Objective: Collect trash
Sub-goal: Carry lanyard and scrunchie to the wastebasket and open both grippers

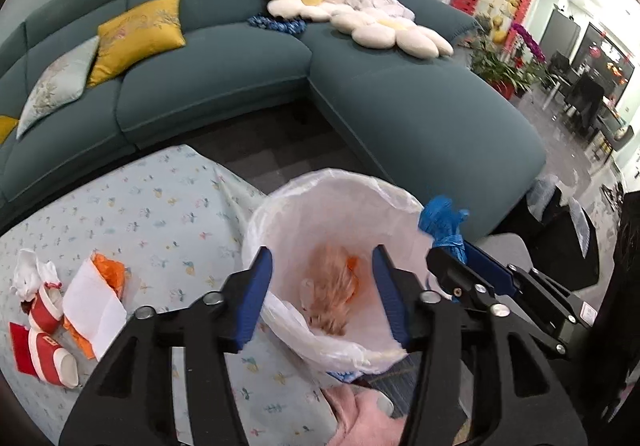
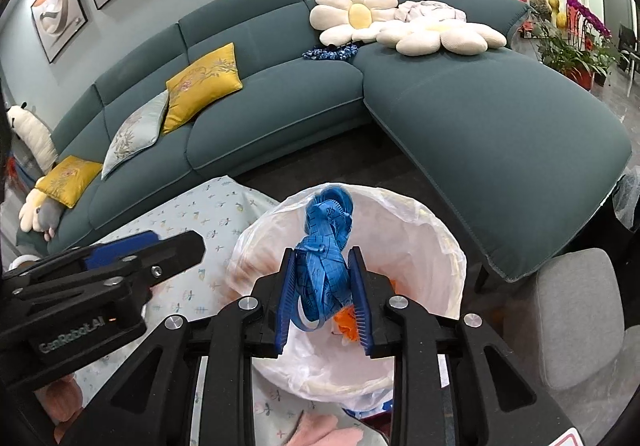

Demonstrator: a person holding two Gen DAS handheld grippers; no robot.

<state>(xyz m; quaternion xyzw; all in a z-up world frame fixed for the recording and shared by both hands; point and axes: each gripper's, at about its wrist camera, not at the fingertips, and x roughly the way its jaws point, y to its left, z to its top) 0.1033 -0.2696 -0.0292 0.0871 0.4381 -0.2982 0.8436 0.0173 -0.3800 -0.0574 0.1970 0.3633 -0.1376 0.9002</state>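
A bin lined with a white bag (image 1: 256, 222) (image 2: 440, 230) stands at the corner of the table. My left gripper (image 1: 320, 258) hangs open over its mouth. A blurred peach and orange lump of trash (image 1: 328, 298) shows inside the bag below the fingers, touching neither pad. My right gripper (image 2: 322, 252) is shut on a bundled blue measuring tape (image 2: 326, 246) above the bin's near side. In the left wrist view this gripper (image 1: 454, 246) and the tape (image 1: 442, 220) sit at the bin's right rim. In the right wrist view the left gripper (image 2: 176, 240) is at the left.
On the flowered tablecloth (image 1: 160, 214) to the left lie red and white paper cups (image 1: 48, 330), a white sheet (image 1: 96, 302) and an orange wrapper (image 1: 110, 272). A teal sofa (image 1: 420, 118) runs behind and to the right. A grey stool (image 2: 576, 310) is right of the bin.
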